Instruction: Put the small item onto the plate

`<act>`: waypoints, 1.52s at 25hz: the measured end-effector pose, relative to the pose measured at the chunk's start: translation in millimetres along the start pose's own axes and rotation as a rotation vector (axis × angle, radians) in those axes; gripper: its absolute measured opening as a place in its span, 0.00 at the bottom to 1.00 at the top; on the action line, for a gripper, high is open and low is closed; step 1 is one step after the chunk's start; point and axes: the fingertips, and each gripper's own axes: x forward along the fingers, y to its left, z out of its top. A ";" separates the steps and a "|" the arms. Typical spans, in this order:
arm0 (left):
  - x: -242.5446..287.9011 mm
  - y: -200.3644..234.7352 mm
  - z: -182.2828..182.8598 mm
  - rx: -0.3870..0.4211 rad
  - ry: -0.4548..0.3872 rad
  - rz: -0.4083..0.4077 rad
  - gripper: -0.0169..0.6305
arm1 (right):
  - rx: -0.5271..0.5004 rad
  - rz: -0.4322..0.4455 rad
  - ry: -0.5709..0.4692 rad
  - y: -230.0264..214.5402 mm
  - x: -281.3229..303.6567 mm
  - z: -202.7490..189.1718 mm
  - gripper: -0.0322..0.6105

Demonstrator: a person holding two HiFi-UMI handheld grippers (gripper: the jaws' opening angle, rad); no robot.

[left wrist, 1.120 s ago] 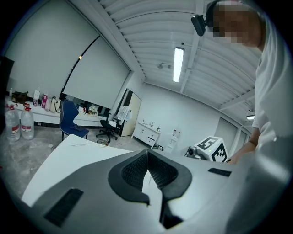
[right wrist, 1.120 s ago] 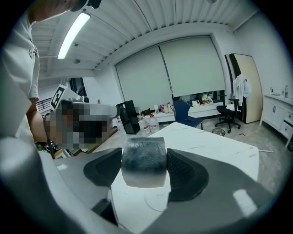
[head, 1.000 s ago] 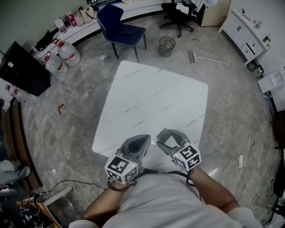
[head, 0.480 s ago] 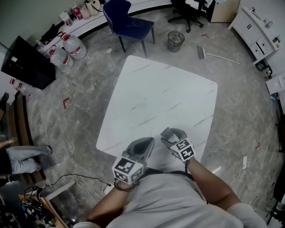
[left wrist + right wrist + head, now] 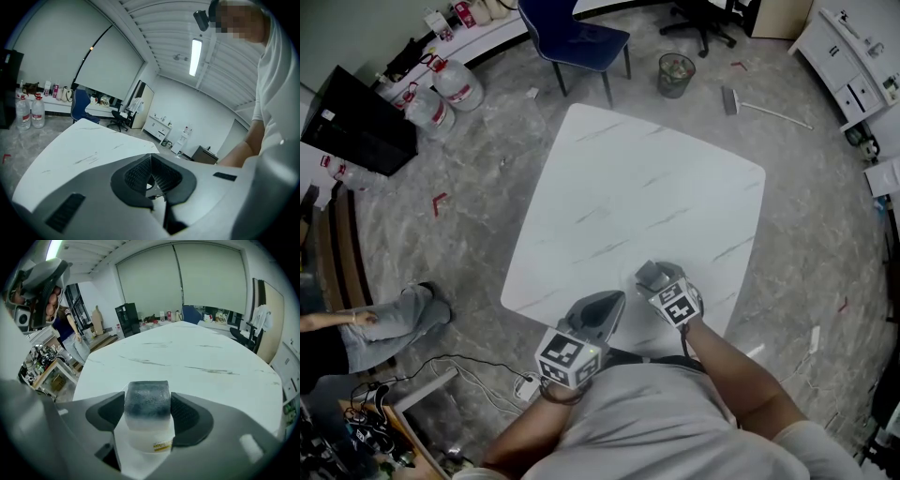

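Looking down on a white surface [image 5: 637, 206], squarish with rounded corners, streaked with thin grey veins. Set on a grey mottled floor [image 5: 469, 225]. Standing or lying on that floor: a blue chair [image 5: 577, 37] just past the far edge, a waste bin [image 5: 675, 73] beside it, water bottles [image 5: 455, 86] far left, a long-handled brush [image 5: 766, 110] far right, a red scrap [image 5: 439, 202], cables [image 5: 483, 367] near the closest corner.

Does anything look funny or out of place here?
Yes. The right claw holds a small cloudy block with a dark top, but the white table is bare: no plate shows anywhere to put it on.
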 end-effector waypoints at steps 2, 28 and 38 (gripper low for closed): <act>-1.8 3.8 -2.3 -0.006 0.002 0.008 0.04 | -0.018 -0.003 0.022 -0.3 7.0 -4.9 0.52; -17.7 -24.2 9.5 0.045 -0.025 -0.007 0.04 | -0.065 -0.041 -0.263 11.6 -75.0 61.5 0.16; -19.8 -65.0 62.3 0.143 -0.096 -0.079 0.04 | -0.031 -0.071 -0.505 31.9 -190.7 117.2 0.05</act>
